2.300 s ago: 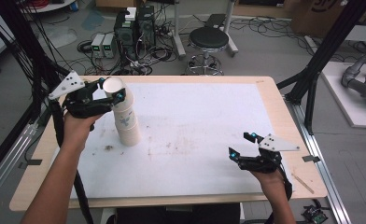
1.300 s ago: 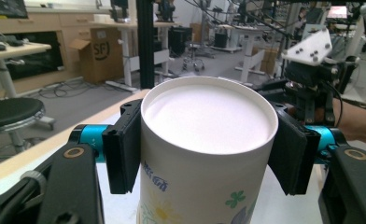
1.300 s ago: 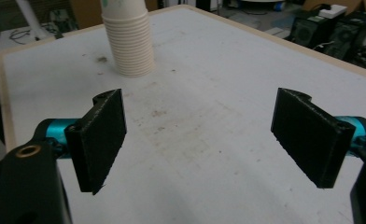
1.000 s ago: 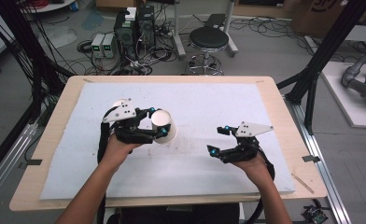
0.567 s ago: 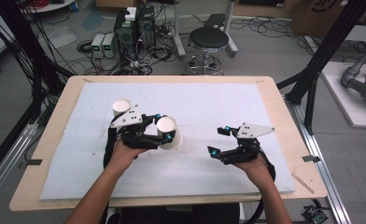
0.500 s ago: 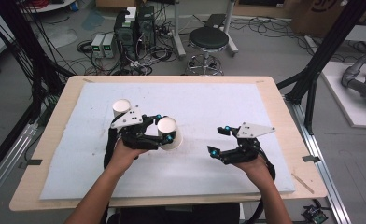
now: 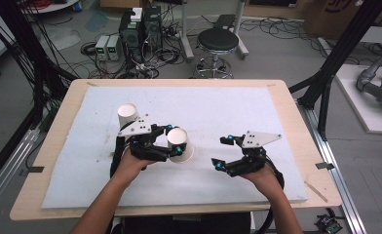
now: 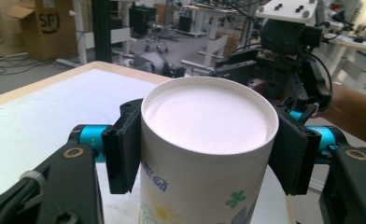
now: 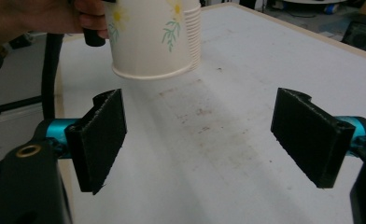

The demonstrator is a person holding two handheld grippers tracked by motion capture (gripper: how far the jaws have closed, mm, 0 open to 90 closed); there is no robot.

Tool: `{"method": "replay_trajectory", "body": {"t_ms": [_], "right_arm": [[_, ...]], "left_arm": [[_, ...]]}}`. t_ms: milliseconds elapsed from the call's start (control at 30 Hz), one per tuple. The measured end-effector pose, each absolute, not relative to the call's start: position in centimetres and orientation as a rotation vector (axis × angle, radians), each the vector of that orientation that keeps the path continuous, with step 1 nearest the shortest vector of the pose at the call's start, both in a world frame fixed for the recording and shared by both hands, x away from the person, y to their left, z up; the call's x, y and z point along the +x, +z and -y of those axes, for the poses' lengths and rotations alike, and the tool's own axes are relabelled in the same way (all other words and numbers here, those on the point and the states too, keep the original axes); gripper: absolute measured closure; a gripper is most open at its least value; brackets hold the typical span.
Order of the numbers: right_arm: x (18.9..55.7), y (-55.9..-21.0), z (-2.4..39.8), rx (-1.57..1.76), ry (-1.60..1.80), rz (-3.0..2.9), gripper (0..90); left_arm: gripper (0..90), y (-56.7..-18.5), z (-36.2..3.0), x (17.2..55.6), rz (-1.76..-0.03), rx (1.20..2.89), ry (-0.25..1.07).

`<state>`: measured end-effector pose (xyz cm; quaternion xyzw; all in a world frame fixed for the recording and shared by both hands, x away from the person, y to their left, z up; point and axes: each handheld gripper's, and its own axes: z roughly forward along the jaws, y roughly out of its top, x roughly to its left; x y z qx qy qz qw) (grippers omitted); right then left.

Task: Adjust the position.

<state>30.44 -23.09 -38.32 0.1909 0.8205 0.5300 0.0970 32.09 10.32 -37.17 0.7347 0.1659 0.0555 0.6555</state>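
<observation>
Centre frame, the left gripper [image 7: 175, 146] clamps a paper cup stack [image 7: 180, 145] bottom-up, while the right gripper [image 7: 222, 152] hovers mid-right, jaws spread wide, empty.

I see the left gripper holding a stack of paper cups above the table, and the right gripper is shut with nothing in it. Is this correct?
One detail is wrong: the right gripper is open, not shut; the right gripper view shows its jaws wide apart and empty. The left gripper does hold the stack of paper cups.
</observation>
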Motion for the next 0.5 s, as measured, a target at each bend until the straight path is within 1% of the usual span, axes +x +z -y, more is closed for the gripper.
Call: {"method": "replay_trajectory", "body": {"t_ms": [500], "right_arm": [[29.6, -38.3, 21.4, 0.478, 1.634, -2.474, 18.4]], "left_arm": [[34.9, -37.0, -8.4, 31.6, -0.327, 1.683, 0.085]]}}
